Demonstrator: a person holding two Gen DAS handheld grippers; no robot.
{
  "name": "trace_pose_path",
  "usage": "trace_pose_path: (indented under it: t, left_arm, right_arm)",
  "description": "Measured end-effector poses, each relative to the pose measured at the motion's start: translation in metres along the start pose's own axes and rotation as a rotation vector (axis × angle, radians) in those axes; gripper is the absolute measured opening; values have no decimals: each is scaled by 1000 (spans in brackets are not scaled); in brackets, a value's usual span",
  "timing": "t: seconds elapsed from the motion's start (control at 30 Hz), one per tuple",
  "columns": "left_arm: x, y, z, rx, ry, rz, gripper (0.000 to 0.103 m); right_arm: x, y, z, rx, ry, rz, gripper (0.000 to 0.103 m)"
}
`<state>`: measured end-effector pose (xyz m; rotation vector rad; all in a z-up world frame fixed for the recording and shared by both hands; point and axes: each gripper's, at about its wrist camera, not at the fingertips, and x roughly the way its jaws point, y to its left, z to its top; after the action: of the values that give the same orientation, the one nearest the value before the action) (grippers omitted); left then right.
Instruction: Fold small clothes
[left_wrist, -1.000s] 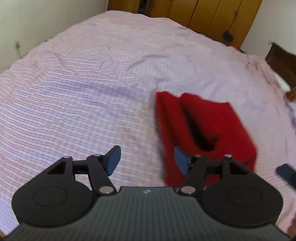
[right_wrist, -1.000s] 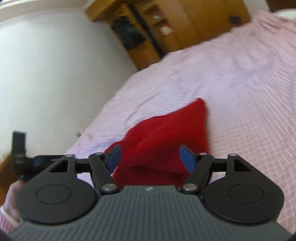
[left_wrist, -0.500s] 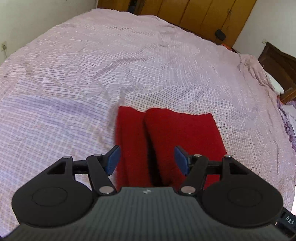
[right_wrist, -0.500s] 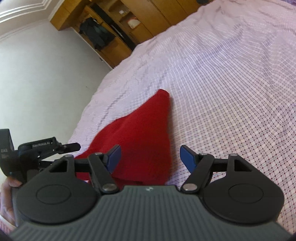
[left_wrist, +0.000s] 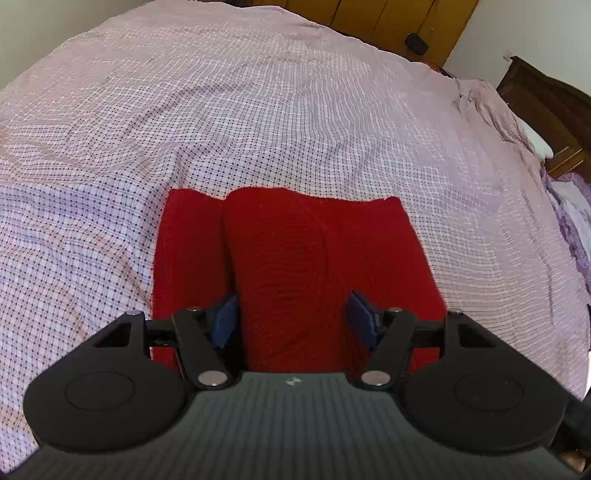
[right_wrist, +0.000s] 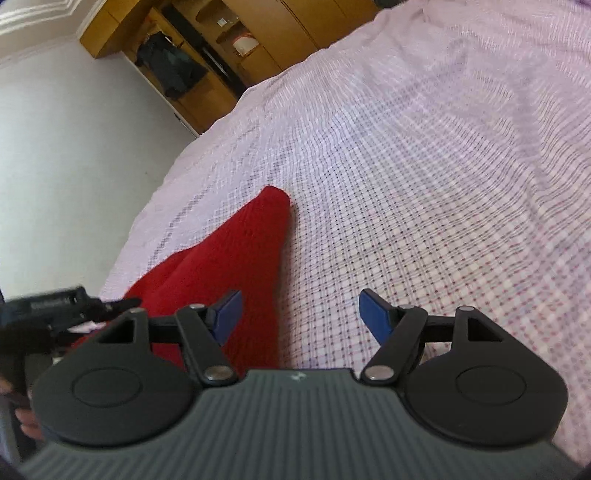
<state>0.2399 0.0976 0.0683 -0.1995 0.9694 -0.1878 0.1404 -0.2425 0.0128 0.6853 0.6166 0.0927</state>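
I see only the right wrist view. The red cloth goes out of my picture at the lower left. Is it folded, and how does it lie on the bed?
Observer: Yes, it looks folded. In the left wrist view the red cloth lies flat on the checked bed sheet, with one raised fold running away from the camera along its left part.
Operator: Is the left tool holding it?
Observer: No. The left tool is open, with the raised fold between its blue fingers.
Operator: What is past the bed on that side?
Observer: A dark wooden headboard at the upper right, with a white pillow against it.
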Motion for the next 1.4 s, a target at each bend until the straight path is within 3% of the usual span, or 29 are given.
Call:
trace_pose_path:
  t: [0.1,0.2,0.33,0.63,0.7,0.8,0.93,1.03,1.17,1.27,1.33,1.4]
  left_arm:
    - [8,2,-4,1,-14,0,73]
    - [11,12,-13,-71,-46,-26,72]
    - [3,23,-27,-100,-107,-90,38]
    - [-22,33,-37,-109,-186,-152,27]
    - [-36,40,-33,-117,-224,-176,27]
    - [-55,52,-33,-97,-262,-157,27]
    - [-50,81,-45,-116,-215,-95,27]
    - [-31,104,-58,-164,-169,-79,27]
    - [-26,124,-63,-254,-163,-155,30]
    - [-30,120,-63,-241,-171,-172,35]
    - [-33,112,-61,-218,-176,-173,46]
    - [-34,105,-61,-179,-167,-170,60]
  right_arm:
    - [14,-10,4,50,16,5,73]
    - [29,-17,8,67,18,15,72]
    - [40,-20,10,64,20,63,72]
    - [51,-16,7,47,37,156,71]
    - [50,-11,7,49,48,191,68]
    - [46,8,7,-11,52,244,68]
    - [48,46,-4,-109,84,305,67]
    - [51,69,-18,-203,74,275,67]
    - [49,76,-26,-278,51,213,67]
    - [47,69,-23,-247,65,198,68]
    - [40,67,-22,-232,59,192,69]
    - [33,67,-21,-214,50,181,78]
